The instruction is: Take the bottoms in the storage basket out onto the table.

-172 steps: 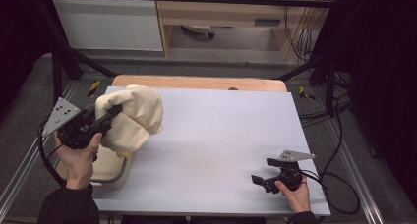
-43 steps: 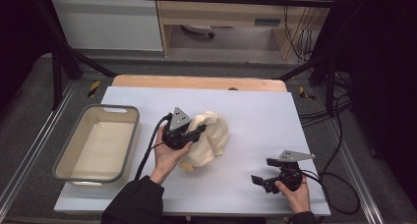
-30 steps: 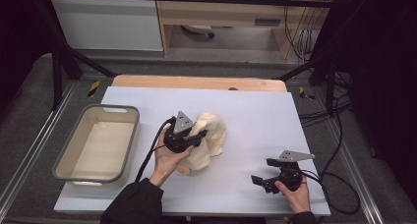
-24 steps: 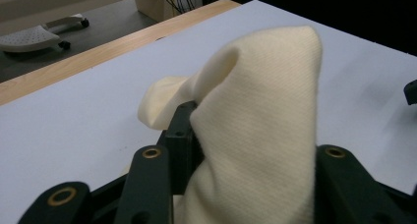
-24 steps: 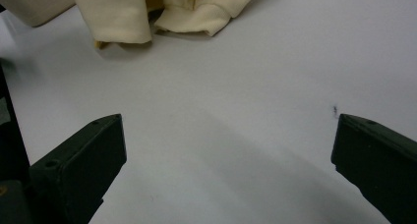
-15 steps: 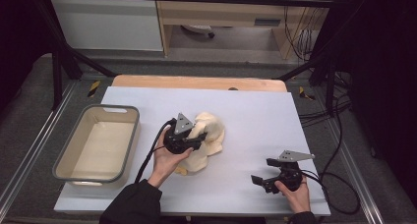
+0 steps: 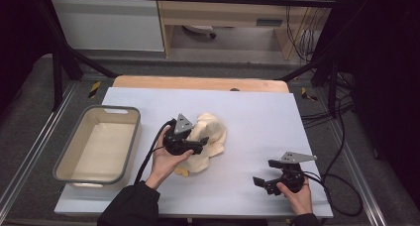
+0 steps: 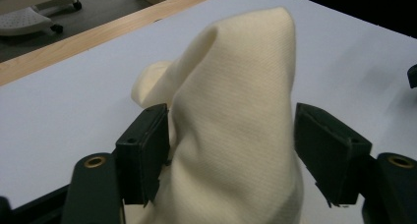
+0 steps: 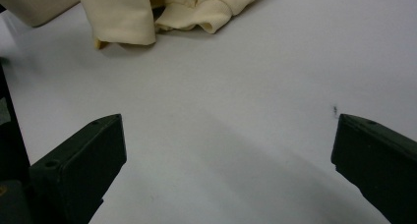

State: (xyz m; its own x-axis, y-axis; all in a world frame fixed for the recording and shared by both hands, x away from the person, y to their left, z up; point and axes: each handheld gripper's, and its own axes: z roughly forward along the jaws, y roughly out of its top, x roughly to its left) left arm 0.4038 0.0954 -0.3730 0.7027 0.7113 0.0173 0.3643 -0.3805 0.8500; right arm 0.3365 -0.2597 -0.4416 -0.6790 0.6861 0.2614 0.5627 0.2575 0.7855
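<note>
A cream cloth [image 7: 212, 136] lies in a crumpled heap on the middle of the white table sheet [image 7: 267, 112]. My left gripper [image 7: 202, 145] lies level at the heap's left side. Its jaws have just been opening. In the left gripper view a fold of the cloth [image 8: 231, 150] stands between the fingers [image 8: 147, 145]; it brushes the left one and there is a gap at the right one. My right gripper [image 7: 262, 183] rests near the front right of the table, open wide with bare sheet between its jaws [image 9: 228, 123]. The cloth [image 9: 128, 13] lies farther off.
A grey-rimmed bin [image 7: 130, 146] with a pale inside stands at the table's left. A wooden edge [image 7: 198, 82] runs along the far side of the sheet. Cables [image 7: 341, 181] trail off the right side, and dark frame posts stand around the table.
The left gripper carried the cloth from over the bin to the table's middle. Over the last second the heap has sunk flatter. The right hand has kept still.
</note>
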